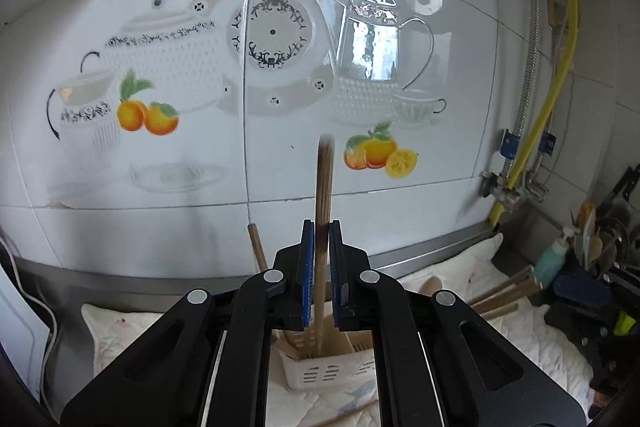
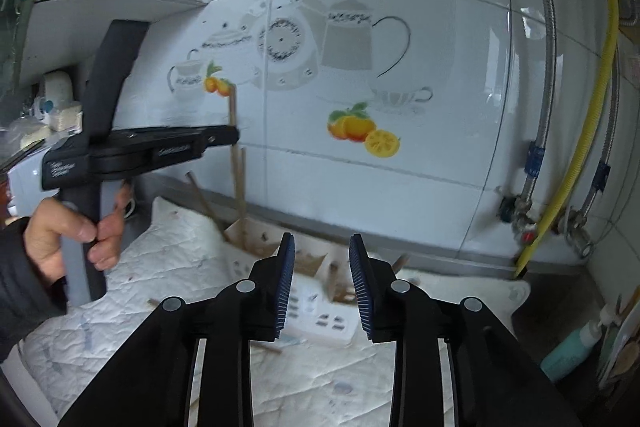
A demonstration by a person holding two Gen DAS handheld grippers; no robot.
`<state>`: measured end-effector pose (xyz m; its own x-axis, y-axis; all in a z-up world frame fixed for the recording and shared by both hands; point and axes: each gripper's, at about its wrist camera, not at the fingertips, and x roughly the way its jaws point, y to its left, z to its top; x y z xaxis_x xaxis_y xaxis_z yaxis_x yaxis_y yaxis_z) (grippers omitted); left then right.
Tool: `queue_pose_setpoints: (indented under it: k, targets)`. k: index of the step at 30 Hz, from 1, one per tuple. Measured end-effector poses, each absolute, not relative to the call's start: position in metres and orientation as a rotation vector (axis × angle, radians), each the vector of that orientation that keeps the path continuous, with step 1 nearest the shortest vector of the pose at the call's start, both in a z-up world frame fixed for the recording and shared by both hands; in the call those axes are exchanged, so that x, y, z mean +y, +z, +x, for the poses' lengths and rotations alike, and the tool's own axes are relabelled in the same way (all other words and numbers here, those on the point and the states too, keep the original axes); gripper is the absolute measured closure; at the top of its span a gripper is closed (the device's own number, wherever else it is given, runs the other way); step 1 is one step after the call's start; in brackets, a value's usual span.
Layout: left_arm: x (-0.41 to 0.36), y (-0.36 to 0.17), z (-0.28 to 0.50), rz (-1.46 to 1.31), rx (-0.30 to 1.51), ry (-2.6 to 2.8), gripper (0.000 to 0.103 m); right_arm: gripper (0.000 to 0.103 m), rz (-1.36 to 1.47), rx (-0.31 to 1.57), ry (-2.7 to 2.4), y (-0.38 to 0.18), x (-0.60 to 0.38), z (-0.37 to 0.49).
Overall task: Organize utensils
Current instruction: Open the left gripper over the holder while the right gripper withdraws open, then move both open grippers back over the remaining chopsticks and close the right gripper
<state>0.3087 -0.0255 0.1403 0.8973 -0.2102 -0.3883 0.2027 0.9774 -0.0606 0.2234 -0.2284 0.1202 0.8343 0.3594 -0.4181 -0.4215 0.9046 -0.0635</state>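
Note:
My left gripper [image 1: 319, 231] is shut on a long wooden utensil handle [image 1: 323, 187] that stands upright, its lower end inside the cream slotted utensil holder [image 1: 320, 375]. Another wooden handle [image 1: 258, 247] leans in the holder to its left. In the right wrist view the left gripper [image 2: 234, 135] holds the same wooden handle [image 2: 232, 107] above the holder [image 2: 320, 319]. My right gripper [image 2: 322, 247] is open and empty, just in front of the holder. Several wooden utensils [image 1: 500, 295] lie on the white quilted cloth [image 1: 540, 347] to the right.
A tiled wall with teapot and fruit decals [image 1: 280, 39] stands right behind the holder. A yellow hose and metal pipes [image 2: 576, 147] run down at the right. A teal bottle [image 2: 572, 347] and a dark rack of tools [image 1: 600, 267] stand at the right.

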Motion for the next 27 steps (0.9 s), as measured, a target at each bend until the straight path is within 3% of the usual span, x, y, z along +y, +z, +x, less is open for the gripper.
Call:
queue_pose_setpoints:
  k: [4, 6, 15, 18, 27]
  targets:
    - [-0.024, 0.142, 0.293, -0.015, 0.395, -0.233, 0.09, 0.075, -0.132, 0.442, 0.435, 0.104, -0.228, 0.205]
    - [-0.022, 0.144, 0.284, -0.016, 0.39, -0.234, 0.075, 0.075, -0.125, 0.46, 0.443, 0.096, -0.227, 0.197]
    - [0.002, 0.143, 0.226, -0.018, 0.377, -0.212, 0.033, 0.075, -0.12, 0.544, 0.483, 0.066, -0.217, 0.174]
    - [0.012, 0.131, 0.205, -0.028, 0.402, -0.194, 0.027, 0.075, -0.106, 0.572, 0.495, 0.054, -0.215, 0.164]
    - [0.035, 0.07, 0.147, -0.069, 0.509, -0.157, 0.022, 0.075, -0.056, 0.686, 0.519, 0.004, -0.21, 0.13]
